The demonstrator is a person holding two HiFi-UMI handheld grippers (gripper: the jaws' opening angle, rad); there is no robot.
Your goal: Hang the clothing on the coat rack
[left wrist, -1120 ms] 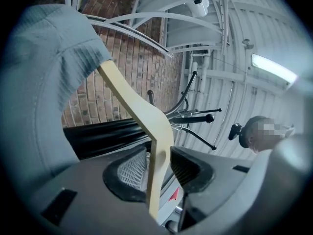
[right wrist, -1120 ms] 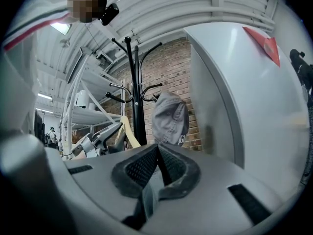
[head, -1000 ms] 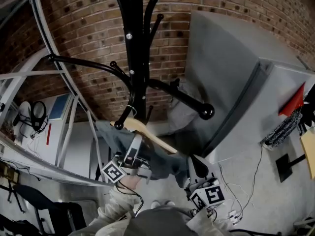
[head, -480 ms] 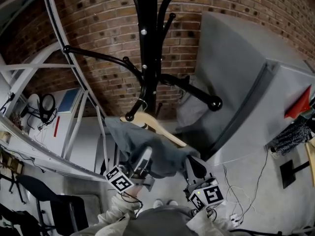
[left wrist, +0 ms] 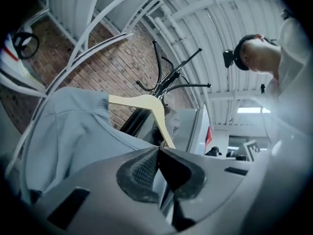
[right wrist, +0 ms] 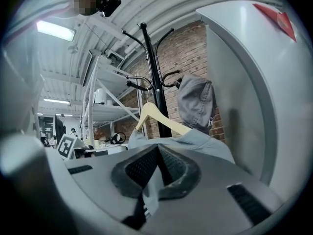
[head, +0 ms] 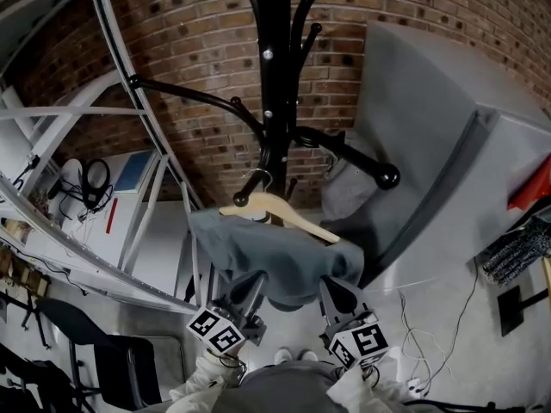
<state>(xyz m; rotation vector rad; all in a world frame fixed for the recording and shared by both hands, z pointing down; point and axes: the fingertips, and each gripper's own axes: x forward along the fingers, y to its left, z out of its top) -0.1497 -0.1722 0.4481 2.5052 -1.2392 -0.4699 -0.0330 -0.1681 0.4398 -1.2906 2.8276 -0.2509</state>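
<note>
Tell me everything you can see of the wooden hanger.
The wooden hanger is pale, smooth wood: a shallow arch with a thin metal hook at its peak. It sits tilted, the arm at the head view's right lower. A grey garment drapes over it, leaving the peak and that arm bare. The hook is beside a lower peg of the black coat rack; whether it rests on it is unclear.

Coat rack blocks straight ahead; grey cabinet crowds right; white shelving left.
</note>
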